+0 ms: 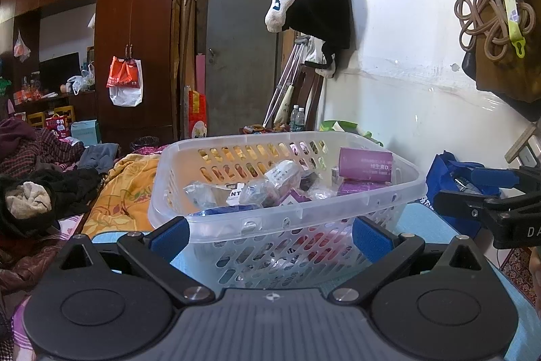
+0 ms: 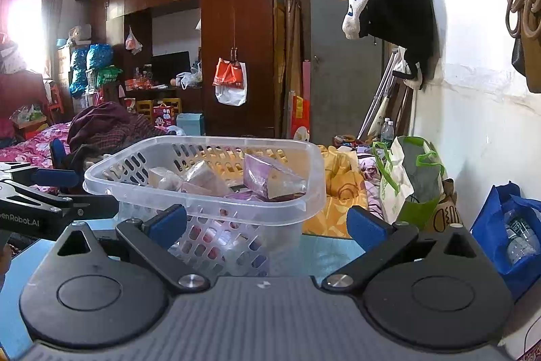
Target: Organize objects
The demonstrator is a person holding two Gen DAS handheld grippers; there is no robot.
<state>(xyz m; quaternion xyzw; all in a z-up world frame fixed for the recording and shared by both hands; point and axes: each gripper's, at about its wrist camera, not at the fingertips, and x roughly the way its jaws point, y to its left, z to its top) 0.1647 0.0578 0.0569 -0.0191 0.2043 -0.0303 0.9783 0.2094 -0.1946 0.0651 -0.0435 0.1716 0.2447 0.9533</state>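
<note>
Both grippers, left (image 1: 270,234) and right (image 2: 267,222), have their jaws apart and hold nothing. Between them stands a clear plastic basket (image 1: 389,192) (with purple boxes (image 1: 367,164) and small packets inside) on a blue tabletop (image 2: 328,251).

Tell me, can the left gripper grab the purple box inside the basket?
Probably yes. The left gripper is open, right at the clear basket, whose top is uncovered. The purple box lies on top, so reaching over the rim looks free.

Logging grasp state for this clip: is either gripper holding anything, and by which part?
Nothing is held. The left gripper and right gripper are both open, fingers spread before the clear plastic basket without gripping its rim.
</note>
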